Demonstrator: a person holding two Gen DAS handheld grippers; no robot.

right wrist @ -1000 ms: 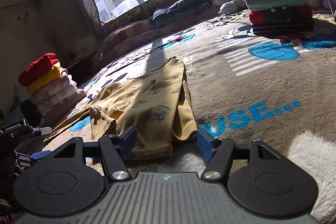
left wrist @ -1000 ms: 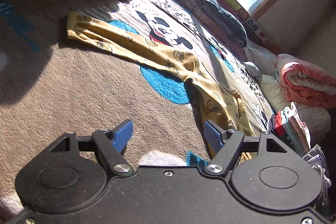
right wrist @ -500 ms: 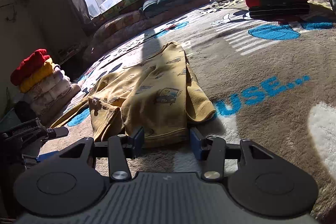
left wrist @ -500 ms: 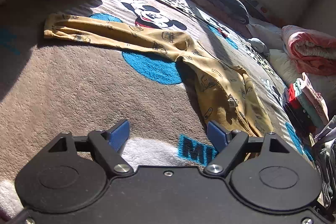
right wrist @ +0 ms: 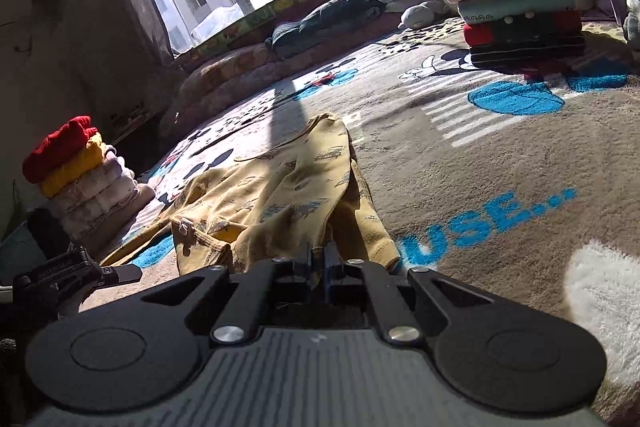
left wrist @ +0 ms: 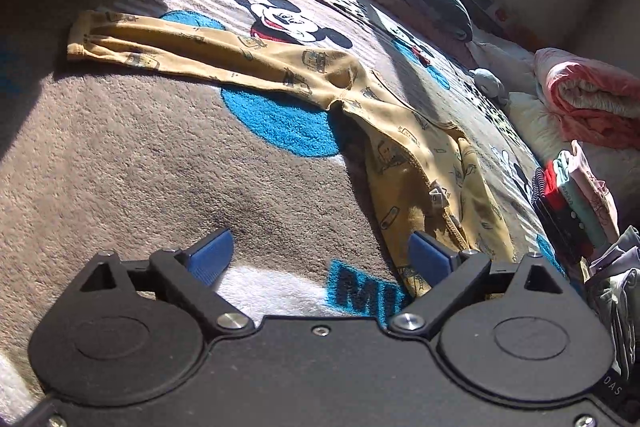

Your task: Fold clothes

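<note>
The right gripper (right wrist: 318, 263) had just pinched shut on the hem of the yellow pants (right wrist: 280, 195) on the blanket (right wrist: 500, 167). The left gripper (left wrist: 320, 259) was wide open, so lifting could start.

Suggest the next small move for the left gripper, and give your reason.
Probably slide the left gripper right onto the yellow pyjamas' near edge and shut it: it is open over bare blanket, while the right gripper already pinches the hem.

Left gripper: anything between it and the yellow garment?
Nothing visible. The left gripper is open over bare blanket, and the yellow garment lies just beside its right finger. The right gripper is already shut on the hem.
</note>
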